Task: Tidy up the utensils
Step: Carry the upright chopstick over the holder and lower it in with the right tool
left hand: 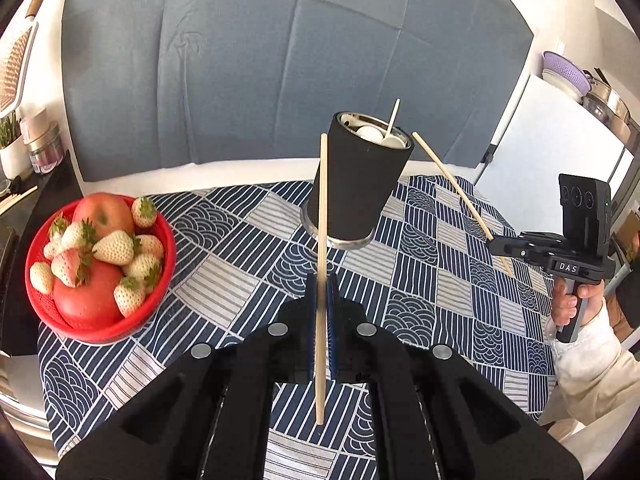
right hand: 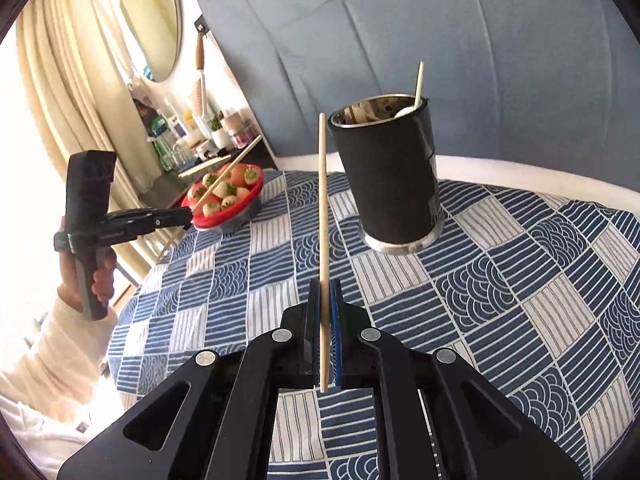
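My left gripper (left hand: 322,280) is shut on a wooden chopstick (left hand: 322,200) that stands nearly upright between its blue pads, above the table. Just behind it stands a black utensil cup (left hand: 356,188) holding white spoons and a thin stick. At the right, the right gripper (left hand: 494,244) holds a second chopstick (left hand: 452,184) slanting up toward the cup. In the right wrist view, my right gripper (right hand: 325,284) is shut on that chopstick (right hand: 323,200), left of the cup (right hand: 392,176). The left gripper (right hand: 188,214) shows at the left with its chopstick (right hand: 232,172).
A red bowl (left hand: 100,336) of strawberries and apples sits on the left of the blue patterned tablecloth (left hand: 240,272); it also appears as the bowl (right hand: 224,222) behind the left gripper. A blue backdrop rises behind the table. A cluttered shelf (right hand: 200,148) stands far left.
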{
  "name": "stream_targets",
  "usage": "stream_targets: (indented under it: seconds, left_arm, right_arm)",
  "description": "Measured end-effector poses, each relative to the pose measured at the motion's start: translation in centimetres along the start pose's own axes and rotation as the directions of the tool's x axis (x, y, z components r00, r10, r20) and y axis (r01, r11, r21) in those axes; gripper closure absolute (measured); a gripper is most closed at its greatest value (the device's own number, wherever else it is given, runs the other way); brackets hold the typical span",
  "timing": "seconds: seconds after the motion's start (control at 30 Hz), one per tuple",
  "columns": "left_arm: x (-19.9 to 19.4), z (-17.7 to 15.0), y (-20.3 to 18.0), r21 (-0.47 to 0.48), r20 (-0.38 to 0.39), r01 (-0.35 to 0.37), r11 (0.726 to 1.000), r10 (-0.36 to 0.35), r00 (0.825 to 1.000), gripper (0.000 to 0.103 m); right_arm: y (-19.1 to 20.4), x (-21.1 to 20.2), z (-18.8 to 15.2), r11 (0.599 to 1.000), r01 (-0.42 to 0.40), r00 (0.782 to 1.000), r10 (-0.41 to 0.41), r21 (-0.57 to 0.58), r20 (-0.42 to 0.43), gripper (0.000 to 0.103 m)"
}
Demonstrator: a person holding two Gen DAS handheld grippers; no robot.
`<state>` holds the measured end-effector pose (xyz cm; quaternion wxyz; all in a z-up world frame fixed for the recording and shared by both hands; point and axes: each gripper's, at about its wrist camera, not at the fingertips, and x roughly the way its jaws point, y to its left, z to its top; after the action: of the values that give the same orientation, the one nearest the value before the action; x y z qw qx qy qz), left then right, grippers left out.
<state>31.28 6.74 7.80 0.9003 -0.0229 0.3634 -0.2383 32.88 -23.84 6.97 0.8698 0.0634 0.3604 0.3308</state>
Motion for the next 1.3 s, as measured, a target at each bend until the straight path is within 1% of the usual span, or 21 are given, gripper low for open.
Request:
stream_targets:
  seconds: [0.13, 0.3, 0.53, 0.7, 0.8, 0.9, 0.97, 1.03, 1.1, 1.2, 1.27, 1.3]
  left_arm:
    - [-0.1, 1.7, -0.7, 0.013, 0.028, 0.014, 1.000, -0.014, 1.000, 0.098]
    - [0.4, 3.5, -1.5, 0.034, 0.046, 0.029, 0.999, -0.031, 0.998, 0.098]
    - [1.0, 6.6, -1.5, 0.007, 0.107, 0.095, 0.995, -0.095, 0.990, 0.098]
    - [1.5, 8.7, -1.1, -0.016, 0.170, 0.148, 0.989, -0.144, 0.975, 0.098]
    - [2.3, 9.6, -1.0, -0.013, 0.211, 0.188, 0.982, -0.181, 0.961, 0.098]
    - [3.3, 10.3, -1.2, -0.005, 0.241, 0.213, 0.977, -0.206, 0.948, 0.098]
    - [4.2, 10.7, -1.0, -0.017, 0.261, 0.242, 0.970, -0.229, 0.938, 0.098]
    - [5.0, 11.2, -0.6, -0.033, 0.268, 0.253, 0.967, -0.235, 0.934, 0.098]
    - [5.7, 11.5, -0.1, -0.052, 0.284, 0.279, 0.959, -0.254, 0.925, 0.098]
    - [6.8, 12.0, 0.6, -0.080, 0.306, 0.326, 0.942, -0.288, 0.908, 0.098]
    - [7.4, 12.3, 0.9, -0.090, 0.319, 0.332, 0.939, -0.288, 0.903, 0.098]
    - [7.7, 12.4, 1.1, -0.097, 0.329, 0.342, 0.935, -0.294, 0.897, 0.098]
  right_arm:
    - [-0.4, -1.0, 1.3, 1.000, -0.008, 0.999, 0.008, 0.012, 0.054, 0.098]
    - [-1.1, -1.8, 3.1, 1.000, -0.017, 0.994, 0.015, 0.022, 0.107, 0.098]
    - [-2.3, -1.3, 5.6, 0.998, -0.034, 0.987, 0.027, 0.045, 0.161, 0.098]
    - [-3.4, -0.8, 7.1, 0.997, -0.044, 0.979, 0.029, 0.068, 0.202, 0.098]
    - [-4.0, -0.7, 7.9, 0.996, -0.047, 0.969, 0.028, 0.071, 0.245, 0.098]
    - [-4.5, -0.6, 8.8, 0.997, -0.046, 0.959, 0.025, 0.068, 0.283, 0.098]
    - [-4.9, -0.3, 9.3, 0.995, -0.070, 0.952, 0.045, 0.073, 0.302, 0.098]
    - [-5.2, 0.3, 9.9, 0.995, -0.062, 0.950, 0.036, 0.076, 0.312, 0.098]
    - [-5.3, 1.1, 10.4, 0.997, -0.040, 0.948, 0.015, 0.071, 0.318, 0.098]
    - [-5.7, 2.4, 11.1, 0.996, -0.035, 0.944, 0.008, 0.078, 0.331, 0.098]
    - [-6.0, 3.4, 11.4, 0.995, -0.039, 0.939, 0.006, 0.089, 0.343, 0.098]
    - [-6.1, 4.0, 11.6, 0.995, -0.053, 0.936, 0.018, 0.090, 0.352, 0.098]
